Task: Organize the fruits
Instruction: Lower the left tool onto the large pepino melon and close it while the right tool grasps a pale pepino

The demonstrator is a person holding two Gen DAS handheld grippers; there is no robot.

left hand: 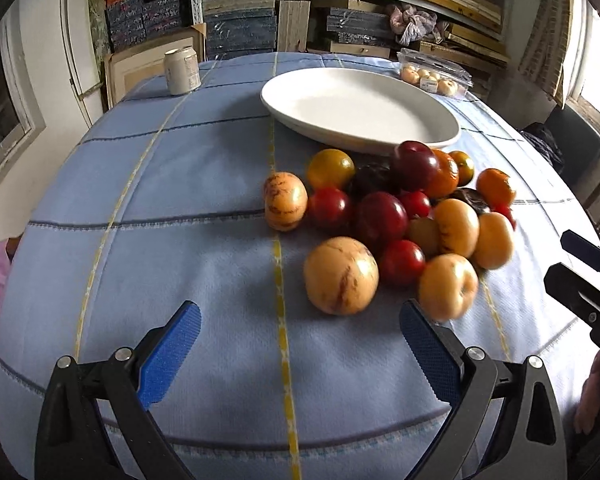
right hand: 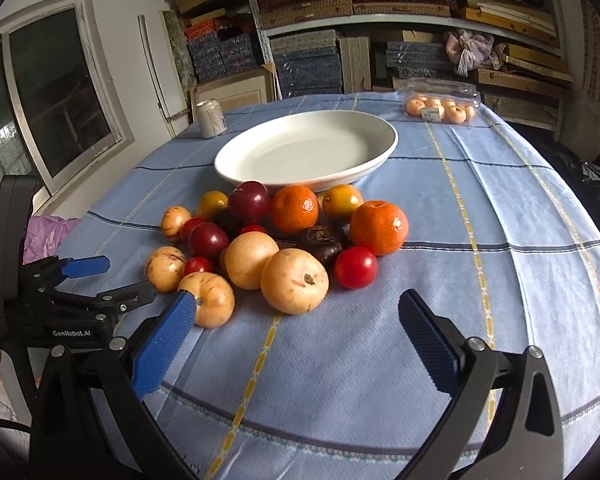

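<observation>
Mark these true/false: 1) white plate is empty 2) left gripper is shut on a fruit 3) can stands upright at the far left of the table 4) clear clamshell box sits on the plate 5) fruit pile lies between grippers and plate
1) True: the white plate holds nothing.
2) False: the left gripper is open, holding nothing; so is the right gripper.
3) True: the can stands upright.
4) False: the clamshell box sits on the tablecloth, apart from the plate.
5) True: the fruit pile lies on the near side of the plate.
</observation>
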